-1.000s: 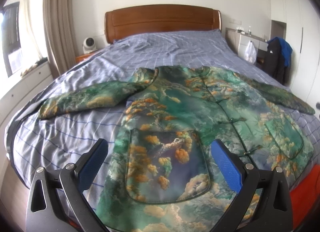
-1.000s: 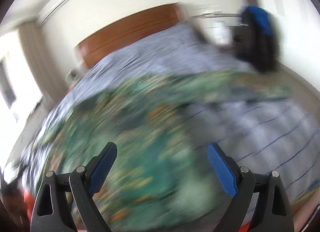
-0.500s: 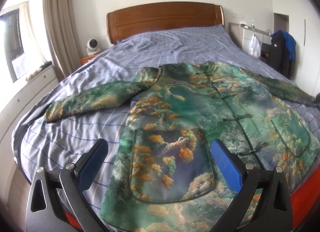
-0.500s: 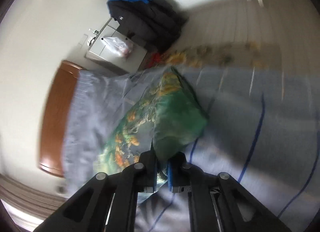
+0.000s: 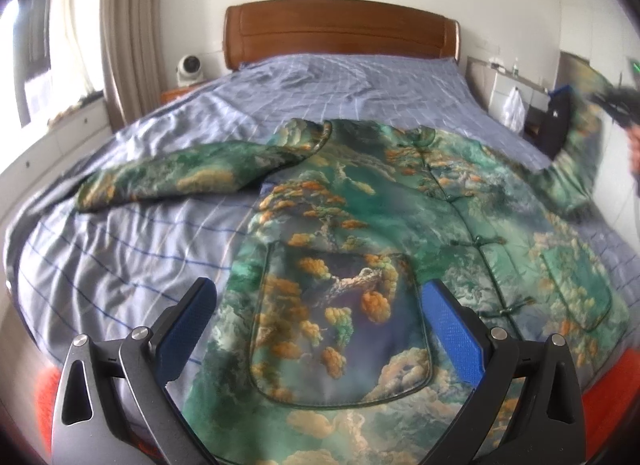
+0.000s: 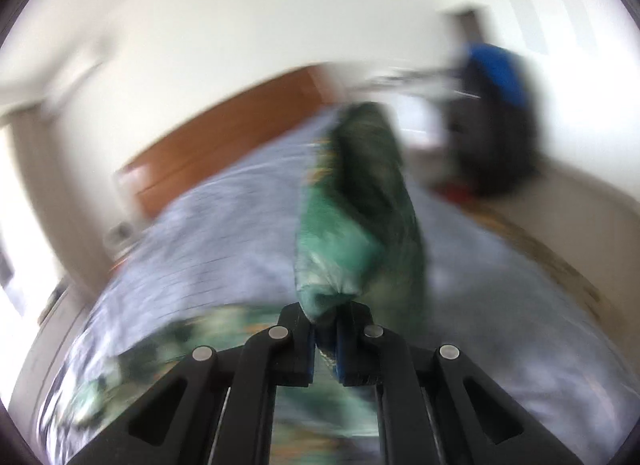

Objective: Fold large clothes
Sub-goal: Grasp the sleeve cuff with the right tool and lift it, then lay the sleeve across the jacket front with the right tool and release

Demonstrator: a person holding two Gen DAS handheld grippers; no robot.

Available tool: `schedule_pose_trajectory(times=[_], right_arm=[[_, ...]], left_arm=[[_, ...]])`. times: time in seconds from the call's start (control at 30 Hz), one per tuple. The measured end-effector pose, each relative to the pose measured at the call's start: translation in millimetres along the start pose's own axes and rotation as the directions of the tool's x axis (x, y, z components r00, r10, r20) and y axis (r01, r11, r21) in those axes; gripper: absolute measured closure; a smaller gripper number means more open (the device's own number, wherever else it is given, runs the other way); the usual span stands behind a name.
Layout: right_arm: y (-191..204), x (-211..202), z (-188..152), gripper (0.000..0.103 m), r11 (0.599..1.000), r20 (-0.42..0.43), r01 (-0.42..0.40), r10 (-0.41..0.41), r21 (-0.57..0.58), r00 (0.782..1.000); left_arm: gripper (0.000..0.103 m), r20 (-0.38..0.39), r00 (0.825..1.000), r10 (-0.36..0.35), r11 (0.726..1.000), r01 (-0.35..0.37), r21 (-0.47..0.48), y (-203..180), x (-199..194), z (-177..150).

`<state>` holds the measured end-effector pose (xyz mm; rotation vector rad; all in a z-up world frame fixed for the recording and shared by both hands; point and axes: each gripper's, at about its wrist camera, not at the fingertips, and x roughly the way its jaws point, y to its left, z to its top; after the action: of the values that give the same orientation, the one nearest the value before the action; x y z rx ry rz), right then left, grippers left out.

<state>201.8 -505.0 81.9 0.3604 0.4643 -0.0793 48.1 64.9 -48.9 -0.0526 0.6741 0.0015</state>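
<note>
A green jacket (image 5: 360, 233) printed with orange trees and clouds lies front up on the bed, its left sleeve (image 5: 188, 177) stretched out flat. My left gripper (image 5: 324, 317) hovers open above the jacket's lower front pocket, nothing between its blue pads. The right sleeve (image 5: 576, 161) is lifted off the bed at the right edge of the left wrist view. My right gripper (image 6: 324, 329) is shut on that sleeve's cuff (image 6: 344, 249), and the sleeve hangs ahead of it in a blurred view.
The bed (image 5: 120, 265) has a blue checked sheet and a wooden headboard (image 5: 340, 33). A small white fan (image 5: 191, 69) sits on the left nightstand. A dark and blue coat (image 6: 496, 113) hangs by the right wall beside a white cabinet (image 5: 516, 93).
My right gripper closed on the right sleeve's cuff and has lifted it off the bed. My left gripper stays open over the pocket, barely moved.
</note>
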Motion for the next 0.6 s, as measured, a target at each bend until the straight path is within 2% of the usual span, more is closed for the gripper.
schedule_pose_trajectory(times=[0.07, 0.13, 0.2, 0.27, 0.3, 0.33, 0.37, 0.4, 0.43, 0.5, 0.6], right_arm=[[78.5, 16.4, -8.4, 0.096, 0.989, -0.043, -0.128, 0.124, -0.079, 0.991], [149.8, 43.6, -33.6, 0.096, 0.967, -0.105, -0.212, 0.198, -0.145, 0.975], [202.2, 76.9, -67.8, 0.096, 0.949, -0.172, -0.251, 0.219, -0.192, 0.96], [241.0, 113.5, -108.7, 0.094, 0.938, -0.237, -0.255, 0.198, -0.237, 0.951], [249.6, 127.6, -122.9, 0.087, 0.936, -0.266, -0.257, 0.191, -0.241, 0.945], [258.9, 146.6, -143.8, 0.068, 0.936, -0.318, -0.256, 0.173, -0.241, 0.932], [265.0, 169.5, -164.7, 0.051, 0.936, -0.398, -0.273, 0.169, -0.22, 0.902], [266.4, 188.8, -183.4, 0.017, 0.941, -0.476, -0.285, 0.169, -0.182, 0.863], [259.6, 195.5, -189.7, 0.011, 0.945, -0.497, -0.286, 0.173, -0.159, 0.85], [258.5, 184.7, -201.6, 0.011, 0.95, -0.478, -0.278, 0.18, -0.143, 0.86], [264.8, 146.2, -202.4, 0.011, 0.932, -0.416, -0.323, 0.23, -0.167, 0.88]], left_arm=[[0.001, 0.013, 1.0, -0.001, 1.0, 0.001, -0.02, 7.2, -5.8, -1.1], [0.001, 0.022, 1.0, 0.004, 0.999, -0.004, -0.036, 14.2, -10.6, -2.0], [0.001, 0.028, 1.0, 0.011, 0.998, -0.009, -0.055, 20.9, -13.8, -2.7], [0.001, 0.029, 1.0, 0.012, 0.997, -0.01, -0.077, 27.1, -15.7, -3.9], [0.001, 0.028, 1.0, 0.014, 0.996, -0.011, -0.084, 29.0, -16.2, -4.7], [0.001, 0.026, 1.0, 0.014, 0.996, -0.011, -0.088, 30.1, -16.8, -5.6], [0.001, 0.022, 1.0, 0.013, 0.996, -0.011, -0.088, 30.8, -16.8, -7.3], [0.001, 0.02, 1.0, 0.012, 0.996, -0.011, -0.084, 30.6, -16.8, -8.7], [0.001, 0.019, 1.0, 0.012, 0.997, -0.011, -0.08, 30.6, -16.8, -9.7], [0.0, 0.021, 1.0, 0.016, 0.998, -0.014, -0.067, 28.4, -14.9, -11.1], [0.001, 0.007, 1.0, 0.003, 0.998, -0.003, -0.069, 26.5, -8.2, -8.8]])
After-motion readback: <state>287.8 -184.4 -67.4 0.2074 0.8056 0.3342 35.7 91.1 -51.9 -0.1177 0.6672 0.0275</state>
